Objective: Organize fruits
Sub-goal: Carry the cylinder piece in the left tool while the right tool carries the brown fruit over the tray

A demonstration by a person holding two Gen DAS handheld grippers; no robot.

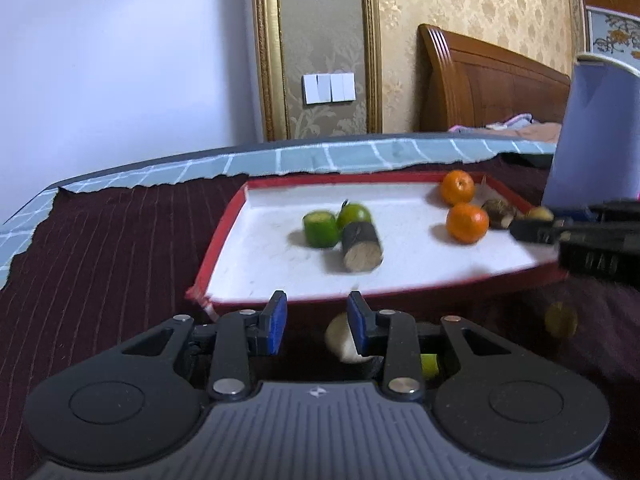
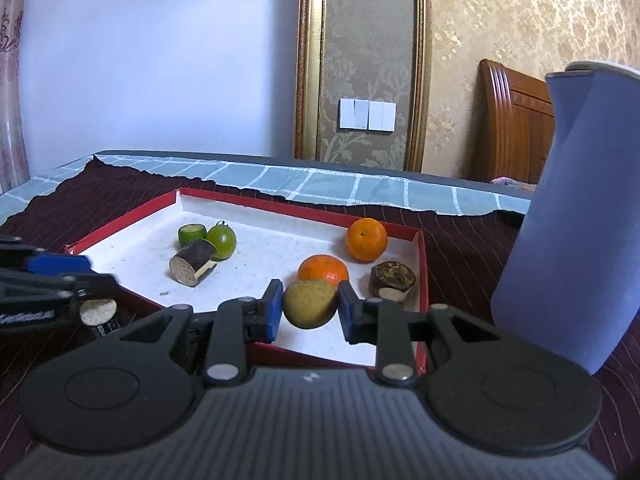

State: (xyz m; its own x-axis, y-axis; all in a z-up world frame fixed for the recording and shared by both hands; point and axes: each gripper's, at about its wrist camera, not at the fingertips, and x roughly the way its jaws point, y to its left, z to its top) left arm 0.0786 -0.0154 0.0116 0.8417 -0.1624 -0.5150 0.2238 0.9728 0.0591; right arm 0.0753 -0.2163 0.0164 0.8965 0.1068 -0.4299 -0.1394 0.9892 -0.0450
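One maroon cloth [image 2: 472, 248], wallpapered rm.

We see a dark maroon striped cloth [image 2: 472, 248] spread over a blue-grey checked sheet [image 2: 360, 190]. A tall lavender container [image 2: 568, 240] stands on the cloth at the right. Behind, we make out a white switch panel [image 2: 367, 114] between gold-framed mouldings [image 2: 308, 64], and a wooden headboard [image 1: 492, 80].

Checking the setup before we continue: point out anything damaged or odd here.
The red tray is damaged: its near-left corner is torn and splayed open. Also, the dark cloth has a ragged far edge, exposing checked fabric beneath.
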